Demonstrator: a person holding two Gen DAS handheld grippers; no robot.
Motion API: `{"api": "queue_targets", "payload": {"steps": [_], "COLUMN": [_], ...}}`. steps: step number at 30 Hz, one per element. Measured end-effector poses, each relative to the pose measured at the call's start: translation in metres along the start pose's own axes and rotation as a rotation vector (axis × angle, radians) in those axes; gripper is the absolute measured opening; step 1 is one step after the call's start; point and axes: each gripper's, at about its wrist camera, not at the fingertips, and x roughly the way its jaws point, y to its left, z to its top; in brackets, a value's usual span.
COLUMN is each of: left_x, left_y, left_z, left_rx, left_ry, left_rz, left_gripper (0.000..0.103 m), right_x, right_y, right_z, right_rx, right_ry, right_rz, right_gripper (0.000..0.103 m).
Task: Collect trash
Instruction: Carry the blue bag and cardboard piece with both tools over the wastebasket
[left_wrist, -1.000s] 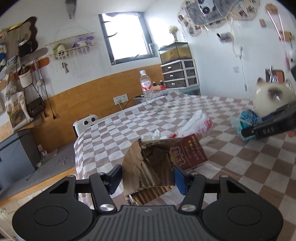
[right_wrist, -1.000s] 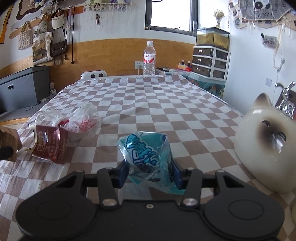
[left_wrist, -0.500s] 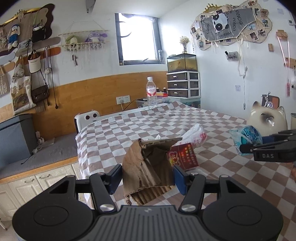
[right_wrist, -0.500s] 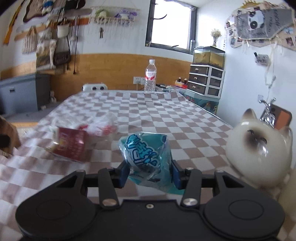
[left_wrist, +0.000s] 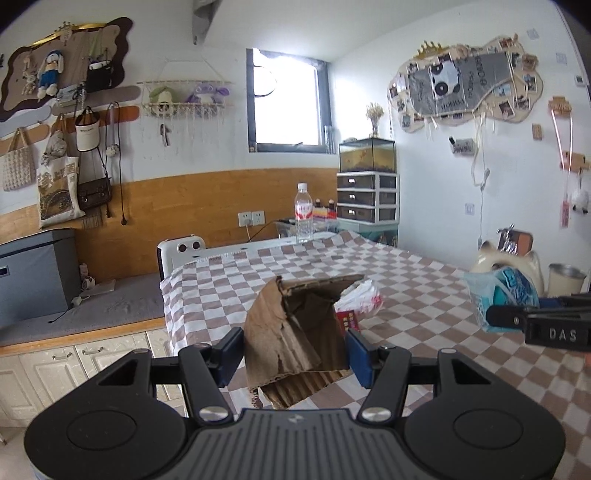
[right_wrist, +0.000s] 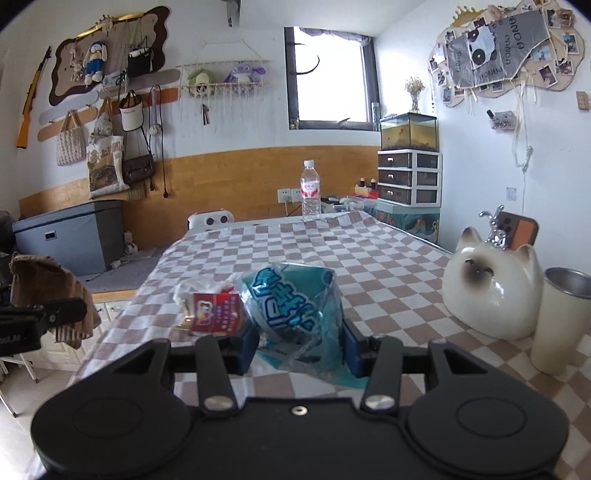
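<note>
From my left wrist camera, my left hand-held gripper (left_wrist: 293, 349) has its blue pads pressed against both sides of a torn brown cardboard piece (left_wrist: 291, 332), held up above the near edge of the table (left_wrist: 417, 291), which is covered in a brown-and-white checked cloth. Just behind the cardboard, a red packet (left_wrist: 349, 320) and a crumpled white plastic bag (left_wrist: 360, 297) lie on the cloth. At the right edge, my right hand-held gripper (left_wrist: 517, 314) shows from the side, carrying a blue-and-white plastic wrapper (left_wrist: 498, 299). A water bottle (left_wrist: 303, 213) stands at the far end.

From my right wrist camera, my right hand-held gripper's jaws stand partly closed, clamping the blue-and-white plastic wrapper (right_wrist: 299, 314) between them, above the table. The red packet (right_wrist: 216, 314) lies on the cloth to the left, just beside the wrapper. Far left, the cardboard piece (right_wrist: 51, 291) hangs in my left hand-held gripper (right_wrist: 40, 314). A ceramic cat figure (right_wrist: 491, 291) and a cream cup (right_wrist: 557, 317) stand at right.
</note>
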Motion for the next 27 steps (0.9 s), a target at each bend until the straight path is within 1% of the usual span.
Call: {"api": "queue_targets", "payload": {"steps": [6,13,21,27], "left_x": [-0.032,-0.065,-0.098,-0.117], "left_y": [0.007,0.025,0.06,0.091], "left_z": [-0.004,-0.01,-0.016,-0.024], "left_rx": [-0.041,-0.08,-0.119,-0.152], "left_ry": [-0.021,-0.04,-0.062,-0.07], "left_rz": [-0.006,0.003,0.047,0.092], "left_gripper": [0.06,0.06,0.06,0.06], "right_x": [-0.039,-0.071,-0.089,-0.091], "right_y": [0.015,0.044,0.088,0.127], "right_z": [-0.001,-0.004,0.001,0.003], "right_rx": [-0.007,-0.026,-0.081,-0.114], "right_ry": [-0.025,-0.041,-0.053,-0.053], "right_rz": [0.005,0.022,0.061,0.109], "right_gripper": [0.048,0.048,0.048,0.048]}}
